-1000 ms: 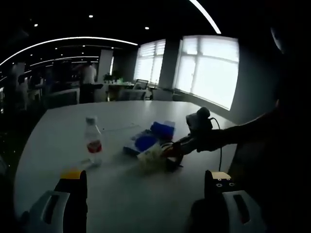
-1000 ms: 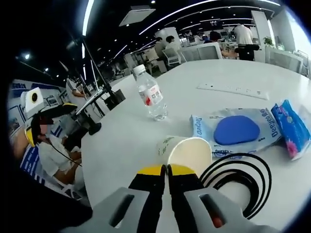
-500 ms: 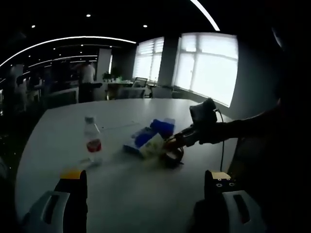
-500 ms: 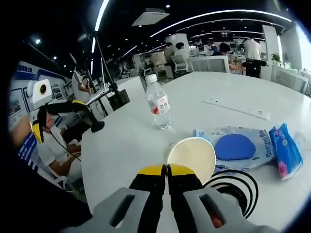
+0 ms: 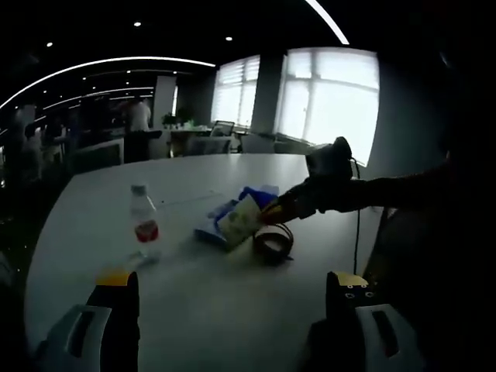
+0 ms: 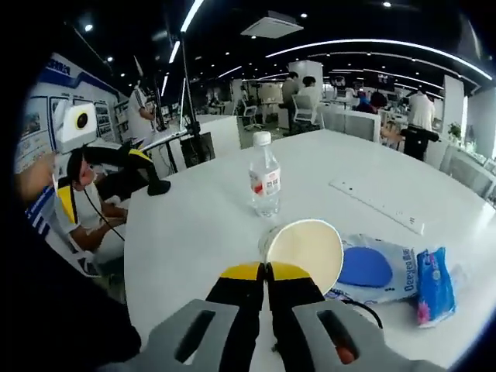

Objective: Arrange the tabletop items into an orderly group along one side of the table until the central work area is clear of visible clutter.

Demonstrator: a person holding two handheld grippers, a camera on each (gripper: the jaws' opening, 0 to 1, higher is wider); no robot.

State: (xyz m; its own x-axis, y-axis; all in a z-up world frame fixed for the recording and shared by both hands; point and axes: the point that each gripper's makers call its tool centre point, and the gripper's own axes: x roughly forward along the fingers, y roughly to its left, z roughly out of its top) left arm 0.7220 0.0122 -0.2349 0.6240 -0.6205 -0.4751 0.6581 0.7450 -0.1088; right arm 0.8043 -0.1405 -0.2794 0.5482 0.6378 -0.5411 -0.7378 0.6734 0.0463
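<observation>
A paper cup [image 6: 307, 248] hangs tilted above the table with my right gripper [image 6: 264, 271] shut on its rim; its open mouth faces the right gripper view. In the left gripper view the same cup [image 5: 239, 220] is held up by the right gripper [image 5: 273, 215], which reaches in from the right. A water bottle [image 5: 142, 225] with a red label stands upright to the left, and shows as the bottle [image 6: 265, 184] beyond the cup. Below the cup lie a blue packet [image 6: 366, 267], a smaller blue packet [image 6: 428, 284] and a black cable coil [image 5: 273, 242]. My left gripper [image 5: 232, 288] stands open over the near table edge, holding nothing.
The round white table [image 5: 101, 194] has bare surface to the left and front of the bottle. A white flat strip [image 6: 377, 207] lies farther back on the table. A person's arm [image 5: 403, 190] reaches in from the right. Desks, chairs and people fill the office behind.
My right gripper has lifted the paper cup up off the table and carried it a little toward the packets. The left gripper has stayed put and open.
</observation>
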